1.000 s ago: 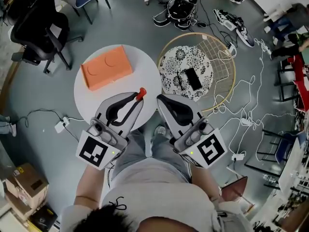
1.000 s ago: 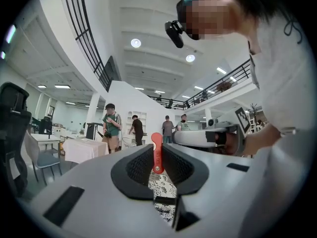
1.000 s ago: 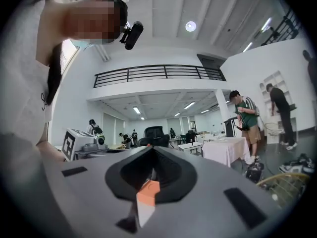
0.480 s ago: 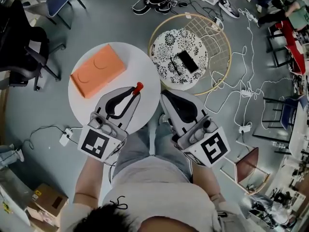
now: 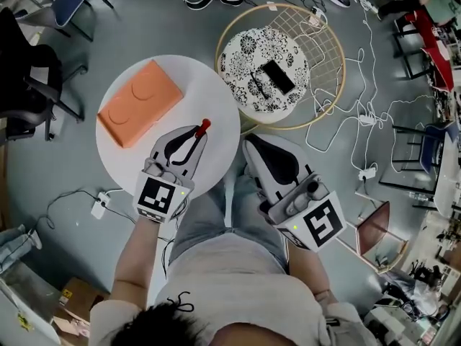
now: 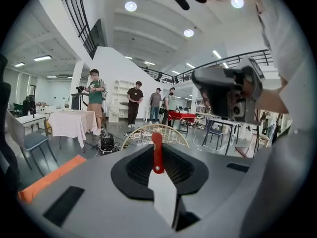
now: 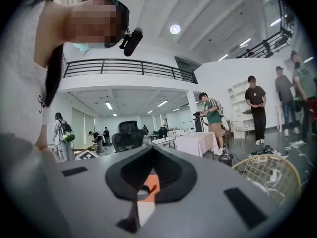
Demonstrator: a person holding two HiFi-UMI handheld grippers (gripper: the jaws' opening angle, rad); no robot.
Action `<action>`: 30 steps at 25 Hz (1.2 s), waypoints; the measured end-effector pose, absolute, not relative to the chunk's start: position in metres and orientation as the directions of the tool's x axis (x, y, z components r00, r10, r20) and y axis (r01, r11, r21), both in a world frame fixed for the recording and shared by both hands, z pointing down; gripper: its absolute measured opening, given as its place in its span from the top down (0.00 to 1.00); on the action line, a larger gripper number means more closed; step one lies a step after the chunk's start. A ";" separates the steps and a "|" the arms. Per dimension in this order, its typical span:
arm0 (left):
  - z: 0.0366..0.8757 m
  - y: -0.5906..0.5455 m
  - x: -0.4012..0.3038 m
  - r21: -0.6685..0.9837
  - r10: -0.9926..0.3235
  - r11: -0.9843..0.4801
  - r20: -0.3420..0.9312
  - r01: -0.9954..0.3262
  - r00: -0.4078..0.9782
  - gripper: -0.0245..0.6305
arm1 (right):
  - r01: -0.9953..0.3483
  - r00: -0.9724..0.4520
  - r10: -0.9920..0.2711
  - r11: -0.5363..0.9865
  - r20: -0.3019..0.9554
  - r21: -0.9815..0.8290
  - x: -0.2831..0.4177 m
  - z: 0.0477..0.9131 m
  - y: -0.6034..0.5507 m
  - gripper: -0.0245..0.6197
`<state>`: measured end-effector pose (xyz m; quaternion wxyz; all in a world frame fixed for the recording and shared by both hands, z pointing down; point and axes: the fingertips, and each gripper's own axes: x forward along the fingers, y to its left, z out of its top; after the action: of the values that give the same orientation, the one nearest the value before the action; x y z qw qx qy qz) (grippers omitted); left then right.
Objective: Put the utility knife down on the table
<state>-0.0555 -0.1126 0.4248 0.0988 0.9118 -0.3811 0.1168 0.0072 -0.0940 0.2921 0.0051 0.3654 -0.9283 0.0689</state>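
Note:
A red utility knife [image 5: 204,127] sticks out past the tips of my left gripper [image 5: 196,135], which is shut on it over the near part of the round white table [image 5: 216,99]. In the left gripper view the knife [image 6: 157,151] stands upright between the dark pads, its red handle pointing away from the camera. My right gripper [image 5: 249,147] hangs to the right of the table's edge, above the person's lap, shut with nothing in it. An orange box [image 5: 139,101] lies on the table's far left.
A wire-rimmed round stool with a patterned cushion [image 5: 262,63] carries a black phone [image 5: 274,76] just right of the table. Cables trail over the grey floor at right. Office chairs [image 5: 25,78] stand at left. A power strip [image 5: 99,205] lies by the table's foot.
My left gripper with the knife has sunk away from the head camera toward the table and looks smaller. The right gripper has stayed about where it was, still shut.

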 end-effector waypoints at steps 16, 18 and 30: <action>0.545 -0.118 -0.066 0.105 -0.611 -0.624 0.552 -0.774 0.567 0.88 | -0.670 -0.742 -0.656 0.731 0.141 -0.129 0.001 0.318 -0.098 0.95; 0.557 -0.117 -0.068 0.099 -0.598 -0.622 0.579 -0.776 0.554 0.88 | -0.669 -0.743 -0.653 0.732 0.149 -0.128 0.000 0.320 -0.098 0.95; 0.616 -0.115 -0.064 0.088 -0.510 -0.643 0.692 -0.761 0.511 0.88 | -0.687 -0.725 -0.661 0.714 0.191 -0.135 0.009 0.327 -0.101 0.95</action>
<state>-0.0644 -0.1154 0.6161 0.1944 0.8472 -0.3751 0.3221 0.0093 -0.1013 0.3270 0.0644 0.3649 -0.9236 0.0984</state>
